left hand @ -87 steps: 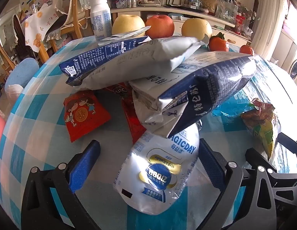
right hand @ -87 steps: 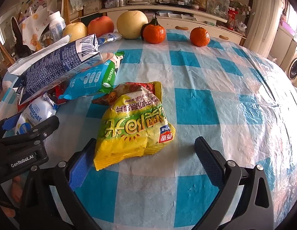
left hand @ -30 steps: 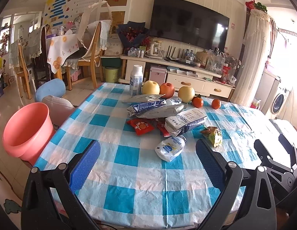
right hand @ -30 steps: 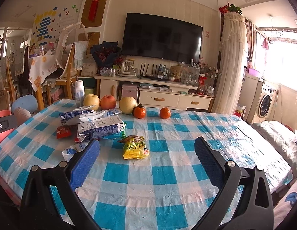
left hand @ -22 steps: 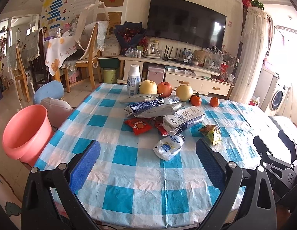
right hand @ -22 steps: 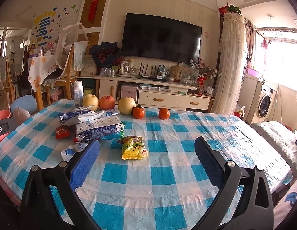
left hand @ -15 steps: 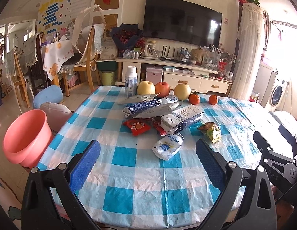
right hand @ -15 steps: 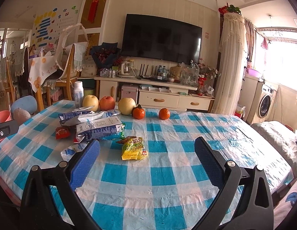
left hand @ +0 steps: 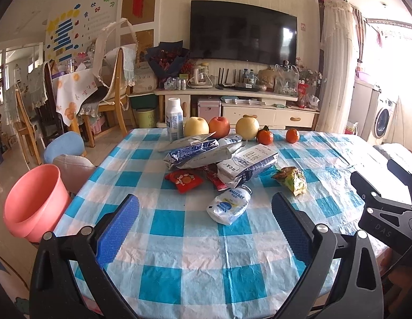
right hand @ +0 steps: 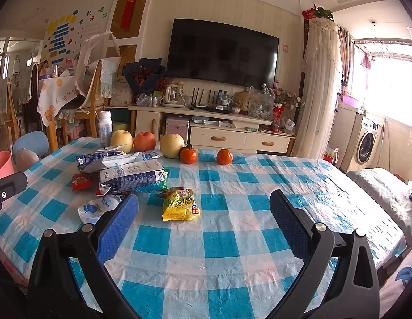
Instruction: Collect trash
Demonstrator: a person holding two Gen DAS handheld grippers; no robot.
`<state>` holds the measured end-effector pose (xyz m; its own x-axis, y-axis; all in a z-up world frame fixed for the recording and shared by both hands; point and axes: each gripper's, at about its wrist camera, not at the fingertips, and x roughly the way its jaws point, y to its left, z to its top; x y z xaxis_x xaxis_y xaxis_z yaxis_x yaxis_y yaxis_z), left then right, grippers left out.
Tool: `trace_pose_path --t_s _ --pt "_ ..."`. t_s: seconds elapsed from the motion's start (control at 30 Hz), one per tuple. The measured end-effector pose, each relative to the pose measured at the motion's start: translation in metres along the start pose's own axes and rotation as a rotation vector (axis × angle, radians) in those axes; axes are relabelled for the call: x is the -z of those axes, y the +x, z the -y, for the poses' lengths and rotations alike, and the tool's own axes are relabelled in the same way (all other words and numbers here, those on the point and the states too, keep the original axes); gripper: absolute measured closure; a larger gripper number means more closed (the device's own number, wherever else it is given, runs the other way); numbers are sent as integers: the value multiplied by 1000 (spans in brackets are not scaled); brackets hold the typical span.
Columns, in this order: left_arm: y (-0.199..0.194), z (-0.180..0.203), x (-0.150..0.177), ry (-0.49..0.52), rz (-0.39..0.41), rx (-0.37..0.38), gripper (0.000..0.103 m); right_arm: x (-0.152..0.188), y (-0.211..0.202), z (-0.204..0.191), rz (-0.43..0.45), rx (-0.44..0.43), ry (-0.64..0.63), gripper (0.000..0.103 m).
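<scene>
fingers: left gripper [left hand: 205,218] and right gripper [right hand: 204,214] both spread wide, holding nothing | trash: wrappers [left hand: 247,166], white pouch [left hand: 228,205], yellow packet [right hand: 180,204] on surface ahead of fingers | pink bucket [left hand: 33,202] left of left fingers | progress: nothing collected yet

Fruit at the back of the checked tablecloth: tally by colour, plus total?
Pale yellow round fruits: 2
Red apple: 1
Small orange tangerines: 2
Total: 5
</scene>
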<state>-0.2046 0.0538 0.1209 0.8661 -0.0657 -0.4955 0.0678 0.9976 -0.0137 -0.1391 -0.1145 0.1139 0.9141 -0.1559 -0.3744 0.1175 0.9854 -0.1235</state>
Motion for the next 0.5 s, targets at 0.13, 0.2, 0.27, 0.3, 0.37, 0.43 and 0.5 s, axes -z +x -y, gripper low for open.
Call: trace_pose_path --t_s 0.13,0.2,0.27,0.3,0.37,0.43,0.5 --pt "4 -1 3 -11 -3 8 5 3 4 0 -4 3 -15 3" --pt "7 -2 6 -14 -9 11 5 4 6 0 -4 4 -17 3" --pt "11 -1 8 -9 -17 10 5 5 7 1 -6 8 -15 3" --pt "12 -1 9 -2 -20 7 5 5 9 1 -8 8 -13 3" --pt "18 1 10 16 -36 5 5 6 12 3 -17 8 -4 3" --pt "22 2 13 32 -52 -3 5 8 14 5 -21 0 7 3" --pt "25 1 16 35 -62 2 5 9 17 5 -31 -8 14 3"
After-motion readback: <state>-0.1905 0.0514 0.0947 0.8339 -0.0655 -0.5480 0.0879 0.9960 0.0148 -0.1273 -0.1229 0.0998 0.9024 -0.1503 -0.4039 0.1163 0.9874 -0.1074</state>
